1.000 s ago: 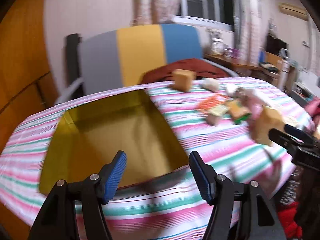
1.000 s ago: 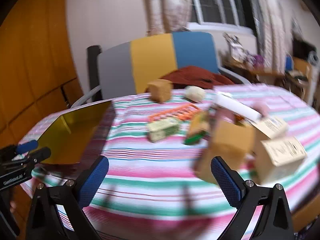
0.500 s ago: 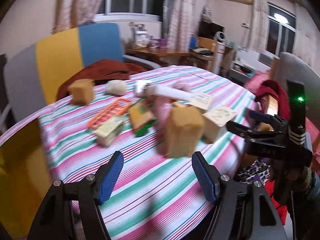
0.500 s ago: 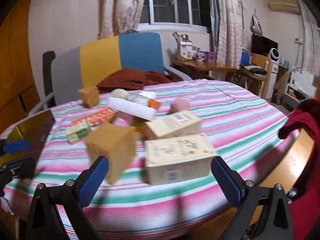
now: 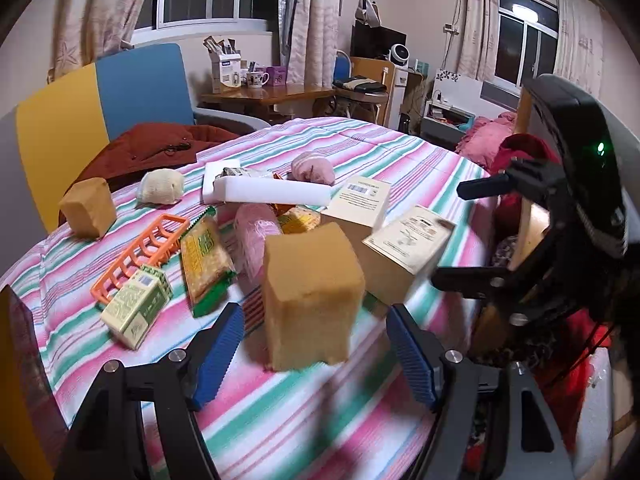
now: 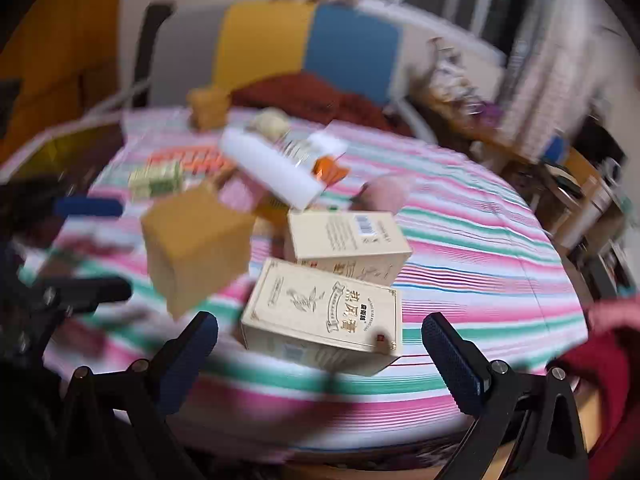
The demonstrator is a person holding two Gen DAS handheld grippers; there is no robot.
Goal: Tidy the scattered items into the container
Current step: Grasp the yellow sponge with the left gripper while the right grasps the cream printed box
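My left gripper is open, its blue pads on either side of a tan sponge block that stands on the striped tablecloth; no contact shows. My right gripper is open just in front of a cream tea box; a second cream box lies behind it. The tan block is to its left. Only an edge of the yellow container shows at the far left, and it appears blurred in the right wrist view.
Scattered on the cloth: an orange rack, a green carton, a snack packet, a white foam bar, pink rolls, a second tan block. A chair stands behind. The right gripper's body is at right.
Both grippers swung right, away from the yellow container toward the items. The left one closed in on the tan block; the right one now faces the tea boxes.
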